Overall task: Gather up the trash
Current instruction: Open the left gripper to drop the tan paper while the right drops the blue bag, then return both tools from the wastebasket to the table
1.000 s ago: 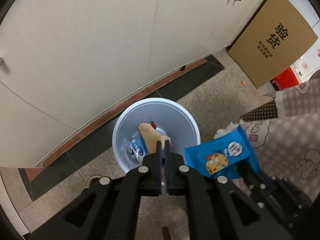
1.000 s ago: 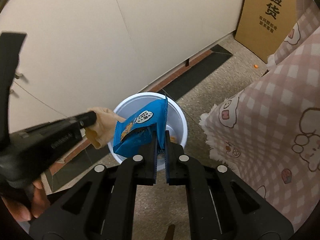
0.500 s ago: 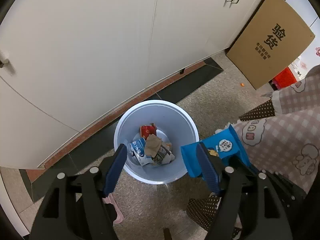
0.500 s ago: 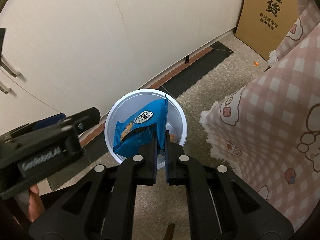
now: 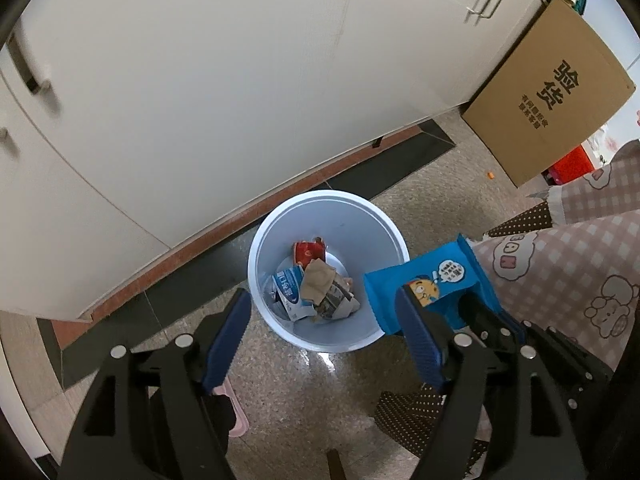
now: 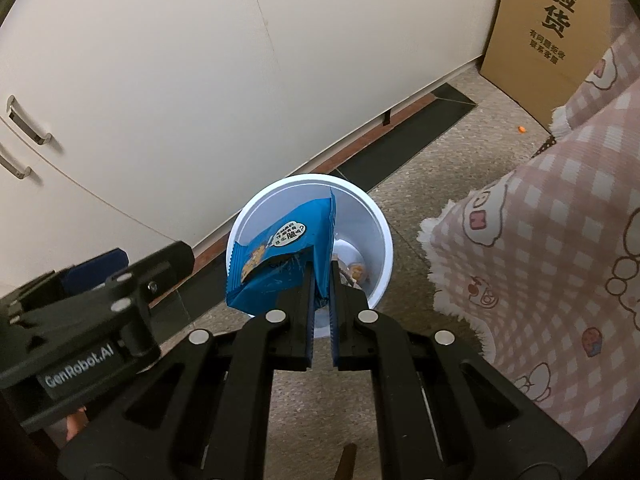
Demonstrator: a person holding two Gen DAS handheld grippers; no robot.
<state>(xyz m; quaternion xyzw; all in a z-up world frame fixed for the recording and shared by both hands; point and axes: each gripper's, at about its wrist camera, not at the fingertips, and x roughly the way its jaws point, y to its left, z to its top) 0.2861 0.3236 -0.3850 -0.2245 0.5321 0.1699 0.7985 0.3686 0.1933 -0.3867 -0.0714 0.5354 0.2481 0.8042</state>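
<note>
A white round trash bin (image 5: 280, 328) stands on the floor by the cabinets; it also shows in the right wrist view (image 6: 372, 216). Inside lie a brown paper scrap (image 5: 316, 284), a blue-white wrapper (image 5: 290, 288) and a red piece (image 5: 306, 250). My left gripper (image 5: 324, 320) is open and empty above the bin's near rim. My right gripper (image 6: 320, 280) is shut on a blue snack bag (image 6: 280, 256) and holds it above the bin. The bag also shows in the left wrist view (image 5: 428, 280), at the bin's right rim.
White cabinet doors (image 5: 240, 80) run behind the bin. A cardboard box (image 5: 548, 96) leans at the far right. A pink checked cloth (image 6: 560, 260) hangs at the right. A pink slipper (image 5: 236, 416) lies on the speckled floor (image 5: 320, 400) near my left gripper.
My left gripper opened and let go of the brown paper scrap, which fell into the bin. My right gripper kept the blue bag and stayed over the bin.
</note>
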